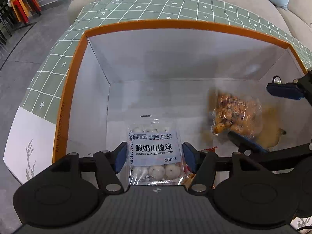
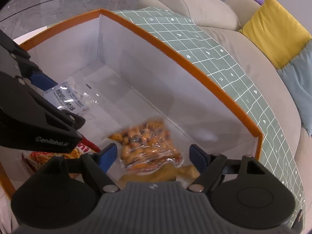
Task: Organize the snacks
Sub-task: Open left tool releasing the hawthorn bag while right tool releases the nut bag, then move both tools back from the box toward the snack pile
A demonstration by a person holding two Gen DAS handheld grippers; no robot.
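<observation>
Blue-padded fingers (image 1: 121, 159) of the left gripper (image 1: 154, 159) stand spread on both sides of the yogurt-coated hawthorn packet (image 1: 155, 155), not pressing it; I judge the packet is being let go onto the box floor. The right gripper (image 2: 152, 156) is spread too, above the clear bag of orange snacks (image 2: 148, 144). Farther off, the orange-rimmed box (image 1: 175, 24) sits on a green checked cloth (image 1: 175, 3) over the sofa (image 2: 195, 9).

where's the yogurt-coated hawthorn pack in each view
Left wrist: the yogurt-coated hawthorn pack sits bottom centre, between the left gripper fingers.
Right wrist: the same pack lies at the left edge, behind the left gripper's arm.
Shared landmark: the orange-rimmed box.
</observation>
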